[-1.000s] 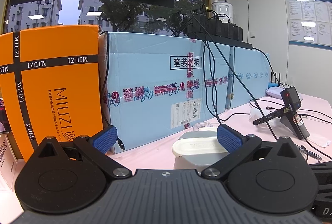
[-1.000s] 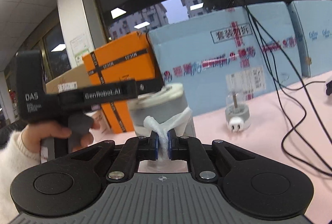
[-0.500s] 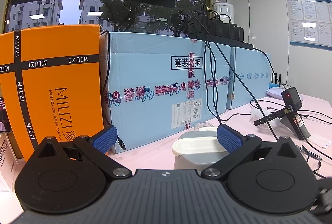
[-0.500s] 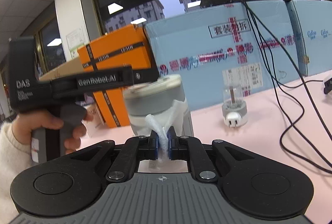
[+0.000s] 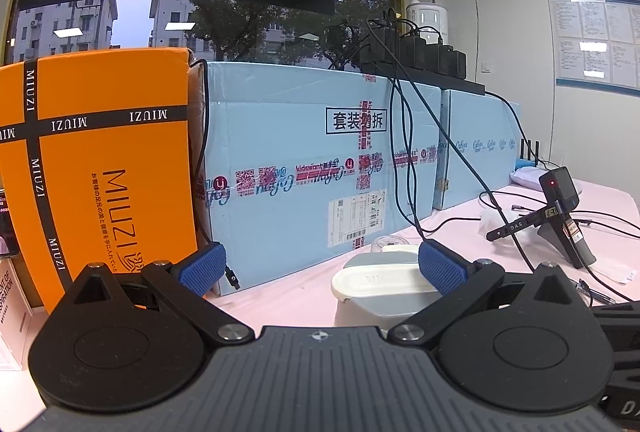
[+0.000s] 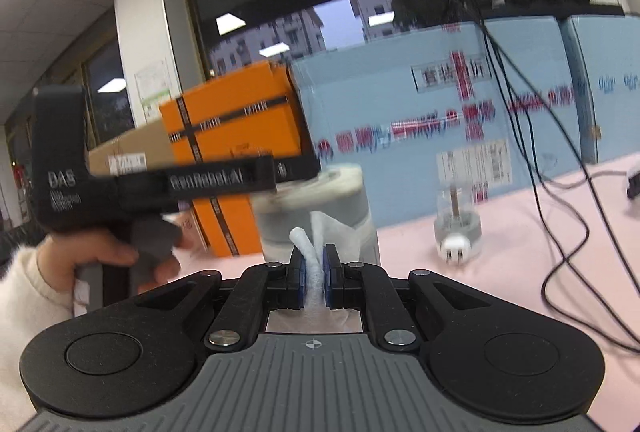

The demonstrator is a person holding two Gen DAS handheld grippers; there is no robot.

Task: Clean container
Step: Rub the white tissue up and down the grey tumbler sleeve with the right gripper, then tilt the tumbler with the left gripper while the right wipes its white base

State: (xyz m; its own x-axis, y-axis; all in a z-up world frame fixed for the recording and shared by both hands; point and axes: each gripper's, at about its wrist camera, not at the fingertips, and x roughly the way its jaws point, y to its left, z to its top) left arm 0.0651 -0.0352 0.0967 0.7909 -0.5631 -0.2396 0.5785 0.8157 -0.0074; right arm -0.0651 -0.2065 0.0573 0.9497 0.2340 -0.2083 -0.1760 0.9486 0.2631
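Slippage risk: right gripper [image 6: 313,274], clamped on white cloth [image 6: 310,264], wipes grey container [image 6: 316,216], apparently braced only by wide-open left gripper [image 5: 320,266], so it may tip.

Both fisheye cameras are sitting low over the pink desk [image 5: 460,232], looking along their fingers toward the blue boxes [image 5: 312,172] at its back edge. Both are sharing the grey container [image 6: 320,208], close ahead, and the orange box [image 6: 240,120].
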